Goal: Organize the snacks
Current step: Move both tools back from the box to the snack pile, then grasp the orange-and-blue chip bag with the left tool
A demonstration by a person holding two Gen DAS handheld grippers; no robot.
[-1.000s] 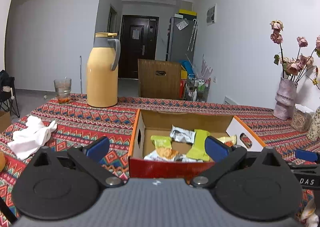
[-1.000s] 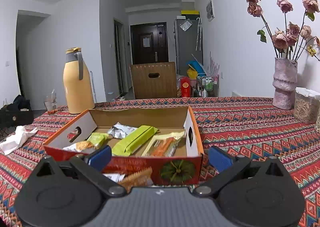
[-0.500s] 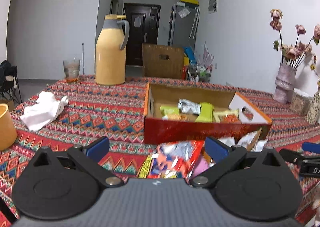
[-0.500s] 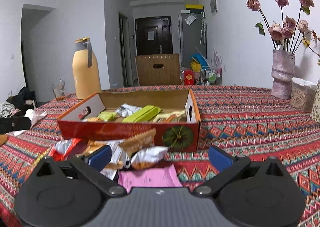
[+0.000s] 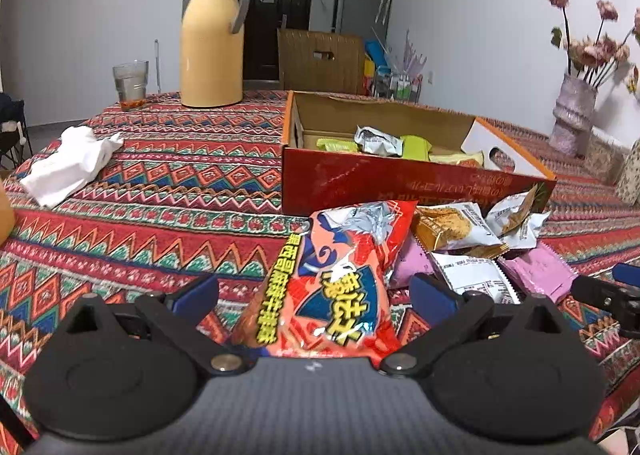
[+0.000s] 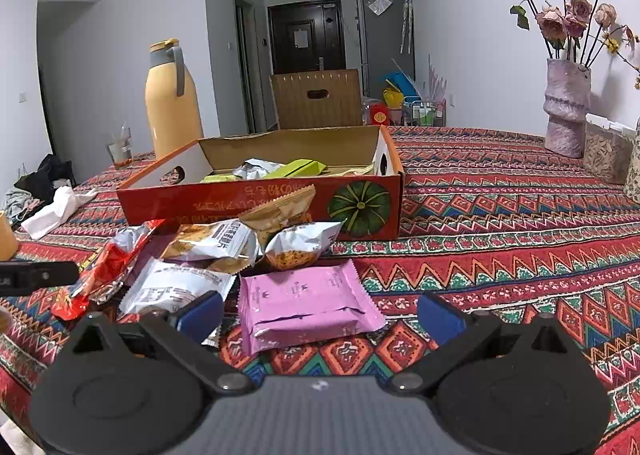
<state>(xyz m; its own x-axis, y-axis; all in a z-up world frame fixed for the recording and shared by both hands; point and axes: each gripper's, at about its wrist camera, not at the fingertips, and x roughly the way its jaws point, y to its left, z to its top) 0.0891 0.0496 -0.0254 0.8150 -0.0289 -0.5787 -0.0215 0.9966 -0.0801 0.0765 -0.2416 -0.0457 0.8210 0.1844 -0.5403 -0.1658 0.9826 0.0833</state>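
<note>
1. Seen from the left wrist, the left gripper (image 5: 314, 295) has its jaws spread wide, and the red snack bag (image 5: 340, 275) lies on the patterned tablecloth (image 5: 160, 183) between its blue fingertips (image 5: 196, 293), touching neither that I can tell.
2. Just right of that bag sit a white packet (image 5: 474, 279) and a pink packet (image 5: 536, 269), with more crinkled packets heaped against the front wall of the cardboard box (image 5: 400, 179).
3. Inside the box lie a silver wrapper (image 5: 378, 139), green packets (image 5: 416, 147) and a yellowish one.
4. Behind stand a yellow thermos (image 5: 212, 39) and a drinking glass (image 5: 130, 85); a white cloth (image 5: 68, 163) lies to the left.
5. Now from the right wrist, the right gripper (image 6: 320, 315) is likewise wide open and holds nothing; the pink packet (image 6: 308, 303) lies flat between its fingers, nearer the left one.
6. Beyond it, a white packet (image 6: 176, 287), small chip bags (image 6: 296, 243) and the red snack bag (image 6: 104, 271) crowd before the cardboard box (image 6: 280, 199), which holds green and silver packets.
7. A vase of dried roses (image 6: 566, 107) stands far right.
</note>
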